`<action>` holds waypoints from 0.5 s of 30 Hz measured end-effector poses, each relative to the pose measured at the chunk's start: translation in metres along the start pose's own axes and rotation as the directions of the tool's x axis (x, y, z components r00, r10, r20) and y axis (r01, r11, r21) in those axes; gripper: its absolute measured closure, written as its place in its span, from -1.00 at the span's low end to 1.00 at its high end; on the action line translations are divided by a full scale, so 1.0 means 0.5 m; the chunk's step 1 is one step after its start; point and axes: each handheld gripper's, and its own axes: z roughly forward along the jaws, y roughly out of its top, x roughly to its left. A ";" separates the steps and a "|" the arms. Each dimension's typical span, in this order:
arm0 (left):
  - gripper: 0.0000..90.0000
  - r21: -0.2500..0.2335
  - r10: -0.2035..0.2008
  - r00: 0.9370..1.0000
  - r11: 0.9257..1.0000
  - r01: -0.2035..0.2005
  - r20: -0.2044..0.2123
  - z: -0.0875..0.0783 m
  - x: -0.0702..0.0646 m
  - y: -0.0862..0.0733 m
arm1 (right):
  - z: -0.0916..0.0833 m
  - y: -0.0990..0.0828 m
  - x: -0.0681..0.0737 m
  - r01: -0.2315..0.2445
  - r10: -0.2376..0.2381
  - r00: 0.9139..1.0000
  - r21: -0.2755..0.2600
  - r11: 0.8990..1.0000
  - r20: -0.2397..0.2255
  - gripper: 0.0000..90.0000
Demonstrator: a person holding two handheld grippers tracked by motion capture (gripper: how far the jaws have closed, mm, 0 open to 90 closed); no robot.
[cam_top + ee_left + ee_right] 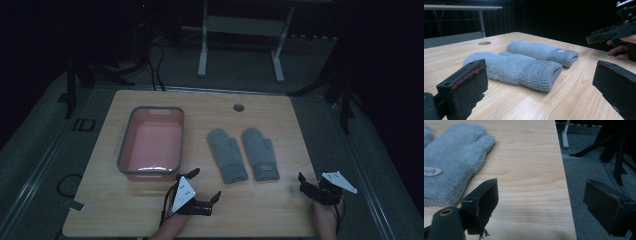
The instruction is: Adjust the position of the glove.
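While both grippers waited near the person's edge, the pale rectangular wooden table [150, 210] carried everything else, and the rest is best placed against the pair of mittens lying near its middle. To the left of that pair in the high view stood the pink plastic bin with a grey rim [151, 140], empty and turned lengthwise, probably set there to receive the mittens. Side by side and just touching, the two fluffy grey knitted mittens lay flat with their ribbed cuffs toward the person, an arrangement that seemed meant to offer the cuffs as easy places to pinch. Between the bin and its partner lay the left mitten [227, 156]; the right mitten [260, 153] bore a small label on its cuff.

Nearer the person than the pair and a little to its left, the left gripper [206, 188] hovered with its jaws spread wide and nothing between them, aimed across the left mitten's cuff. On the other side of the pair, close to the table's right edge, the right gripper [301, 178] was likewise wide open and empty, the right mitten lying just beside its left jaw. Judging by this, no grasp had begun.
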 end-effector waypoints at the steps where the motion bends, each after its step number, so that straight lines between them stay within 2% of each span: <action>1: -1.00 -0.002 -0.002 1.000 1.000 0.002 0.001 0.000 0.000 0.000 | -0.004 0.002 0.001 0.009 -0.009 1.000 0.005 1.000 -0.011 -0.72; 5: -1.00 -0.002 -0.005 1.000 1.000 0.005 0.007 0.000 0.001 0.000 | -0.006 0.005 0.002 0.012 -0.011 0.999 0.018 1.000 -0.033 -0.72; 6: -1.00 -0.002 -0.006 1.000 1.000 0.006 0.007 0.000 0.001 0.000 | -0.009 0.012 0.004 0.022 -0.020 0.998 0.027 0.999 -0.060 -0.73; 8: -1.00 -0.002 -0.007 1.000 1.000 0.007 0.008 0.000 0.001 0.000 | -0.015 0.035 0.002 0.030 -0.025 0.993 0.043 0.999 -0.114 -0.75; 11: -1.00 -0.004 -0.009 1.000 1.000 0.009 0.008 0.000 0.001 0.000 | -0.022 0.058 0.000 0.048 -0.042 0.988 0.040 0.998 -0.149 -0.76; 12: -1.00 -0.005 -0.008 1.000 1.000 0.008 0.008 0.000 0.001 0.000 | -0.023 0.066 0.000 0.064 -0.057 0.983 0.040 0.997 -0.175 -0.76; 14: -1.00 -0.004 -0.005 1.000 1.000 0.005 0.007 0.000 0.001 0.000 | -0.027 0.081 0.005 0.092 -0.084 0.979 0.032 0.995 -0.187 -0.75; 15: -1.00 -0.005 -0.005 1.000 1.000 0.005 0.007 0.000 0.001 0.000 | -0.029 0.089 0.008 0.107 -0.099 0.974 0.028 0.994 -0.204 -0.75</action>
